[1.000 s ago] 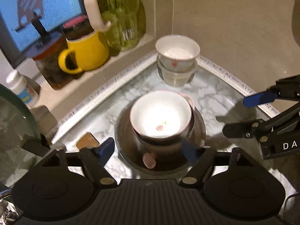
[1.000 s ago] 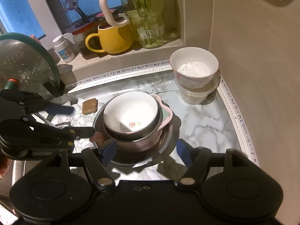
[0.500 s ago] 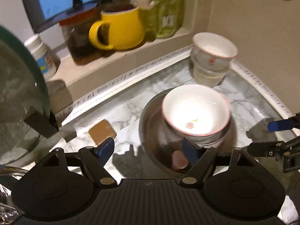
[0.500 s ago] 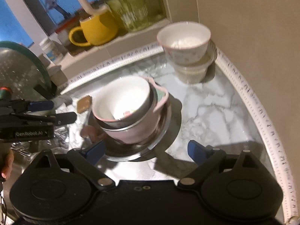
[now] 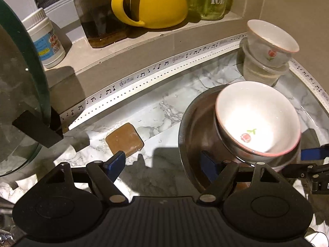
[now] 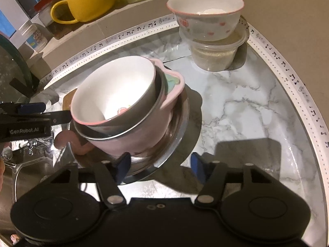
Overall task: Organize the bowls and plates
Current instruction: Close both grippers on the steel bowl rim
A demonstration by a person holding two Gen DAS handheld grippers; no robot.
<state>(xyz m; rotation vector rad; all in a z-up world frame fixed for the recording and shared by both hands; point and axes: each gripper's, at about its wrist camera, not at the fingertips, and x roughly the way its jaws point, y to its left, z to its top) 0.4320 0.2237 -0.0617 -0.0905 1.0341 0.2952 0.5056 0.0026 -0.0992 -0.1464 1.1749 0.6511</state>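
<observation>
Both my grippers are empty & spread wide. Left gripper [image 5: 163,165] hangs low over the worktop [image 6: 246,111], its jaws straddling the near-left rim of the steel plate [image 5: 189,127]; nothing between them that I can see. Right gripper [image 6: 160,164] sits at the plate's near edge, jaws apart, one by the plate rim, the other over bare marble.

Progress, as I judge it: partly done. One stack is already nested on the steel plate: white bowl w/ flower print [image 6: 115,90] on top, inside a steel bowl [image 6: 131,127], inside a pink bowl w/ handles [image 6: 144,142]. The stack leans toward the sink side, so it looks not quite settled.

Second group at the back corner: small white bowl w/ pink rim [image 6: 205,18] resting on a clear plastic tub [image 6: 216,55], well apart from the main stack.

Left to do, prob.: straighten the leaning stack, maybe move the whole plate somewhere, & decide if the corner bowl joins it. Its contents (white stuff) suggest it may stay put.

Brown square pad [image 5: 124,139] lies just beside my left jaw; yellow mug [image 5: 152,2] & jars up on the ledge look unrelated.
</observation>
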